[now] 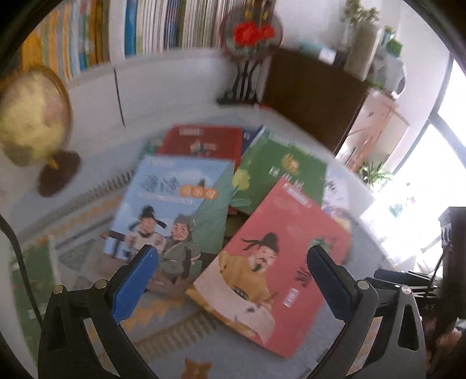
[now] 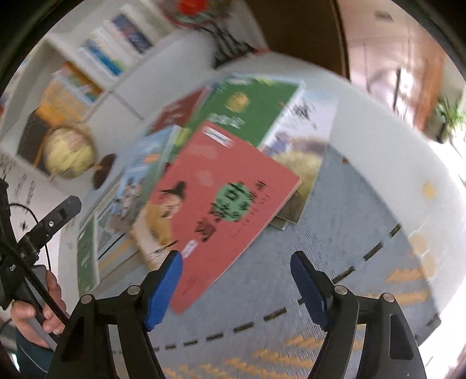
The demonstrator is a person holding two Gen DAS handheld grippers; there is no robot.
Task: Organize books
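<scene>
Several picture books lie overlapping on a patterned mat. On top is a salmon-red book (image 1: pixel 279 262) (image 2: pixel 227 204) with a yellow-robed figure on its cover. Left of it lies a light blue book (image 1: pixel 174 210) (image 2: pixel 139 180) showing two figures. Behind them are a green book (image 1: pixel 276 169) (image 2: pixel 253 108), a dark red book (image 1: pixel 204 142) (image 2: pixel 177 112) and a pale book (image 2: pixel 303 140). My left gripper (image 1: pixel 233 262) hangs open above the blue and salmon-red books, nothing between its blue pads. My right gripper (image 2: pixel 236 265) is open over the salmon-red book's near corner, pads apart from it.
A globe (image 1: pixel 32 116) (image 2: pixel 70 153) stands at the left by a white shelf of upright books (image 1: pixel 163 26). A dark cabinet (image 1: pixel 314 96) and a fan ornament on a stand (image 1: pixel 250 35) are behind. A hand (image 2: pixel 38 315) holds the other gripper's handle at lower left.
</scene>
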